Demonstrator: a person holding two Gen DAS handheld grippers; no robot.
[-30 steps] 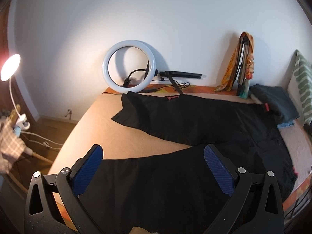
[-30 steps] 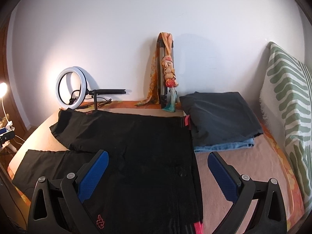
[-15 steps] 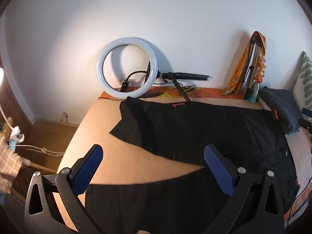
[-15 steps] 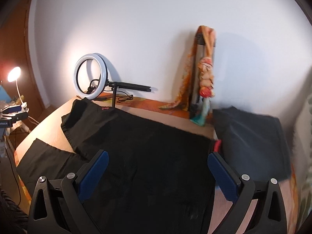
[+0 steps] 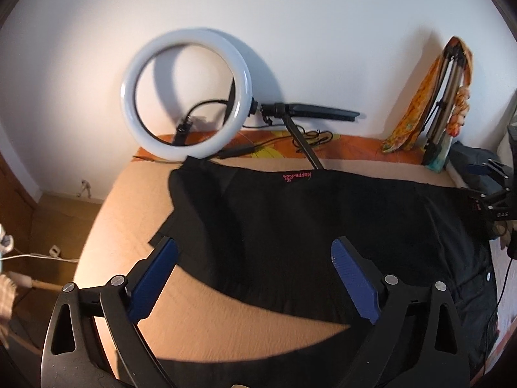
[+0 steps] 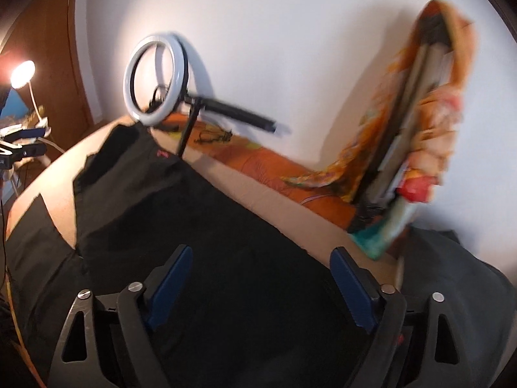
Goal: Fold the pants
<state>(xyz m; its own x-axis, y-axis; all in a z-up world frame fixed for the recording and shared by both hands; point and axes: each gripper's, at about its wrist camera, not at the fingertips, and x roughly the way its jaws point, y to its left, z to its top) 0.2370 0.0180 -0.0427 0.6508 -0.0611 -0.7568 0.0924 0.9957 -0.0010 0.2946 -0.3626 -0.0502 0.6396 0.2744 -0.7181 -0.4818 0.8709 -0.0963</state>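
Black pants point(image 5: 307, 220) lie spread flat on a tan bed, legs apart and running to the left, with a pink logo near the far edge. My left gripper point(image 5: 255, 265) is open and empty above the far leg. My right gripper point(image 6: 261, 274) is open and empty above the upper part of the pants point(image 6: 181, 226), near the waist end. The right gripper's body also shows at the right edge of the left wrist view point(image 5: 497, 194). The right wrist view is blurred.
A ring light point(image 5: 185, 93) on a small tripod stands at the bed's far edge by the wall. A folded tripod draped with an orange scarf point(image 6: 416, 123) leans on the wall. Folded dark clothes point(image 6: 452, 278) lie at the right. A lamp point(image 6: 22, 74) glows off the bed at left.
Both grippers moved forward over the pants toward the wall. The right one also swung left and tilted. Both stayed open and empty.
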